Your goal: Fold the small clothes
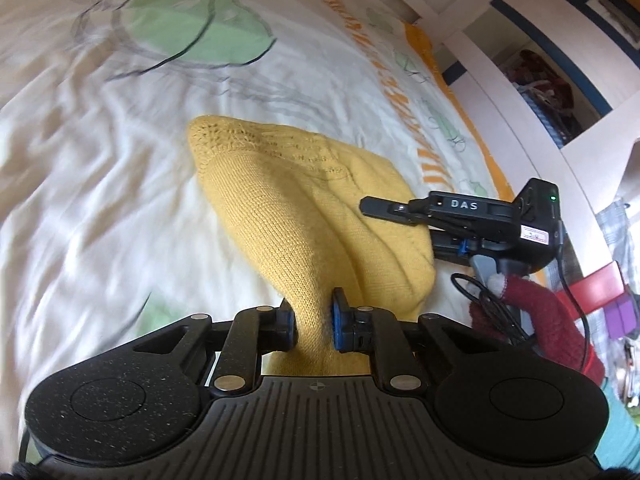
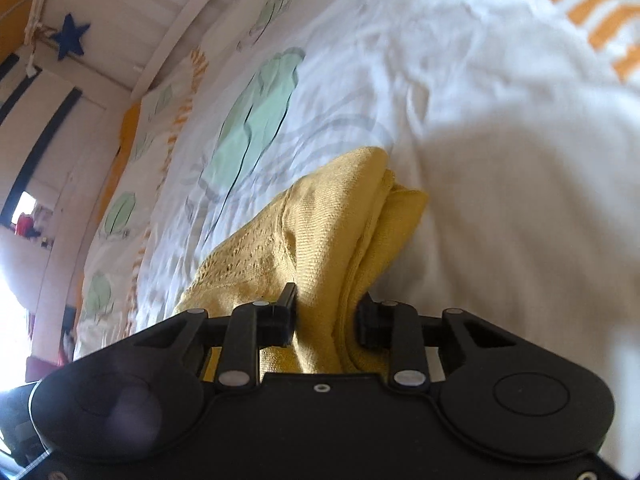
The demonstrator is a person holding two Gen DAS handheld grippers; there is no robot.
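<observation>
Two tools pinching one yellow knit garment [image 1: 280,208], left tool [image 1: 313,322], right tool [image 2: 326,318], crumpled white printed bedsheet [image 1: 100,184] beneath

The knit garment [image 1: 288,208] is mustard yellow, with a lacy openwork band along one part and plain knit on the rest. The bedsheet [image 1: 100,152] is white with pale green blobs outlined in dark lines, plus orange striped lettering. Both grippers are black, the left gripper [image 1: 313,322] with blue pads, and there's a fuzzy dark red sleeve [image 1: 560,320].

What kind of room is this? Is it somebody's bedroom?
Probably a child's bedroom. The yellow knitted garment lies on a white duvet printed with green shapes and orange letters. A blue star hangs on the wall, and white shelves hold things beside the bed.
</observation>
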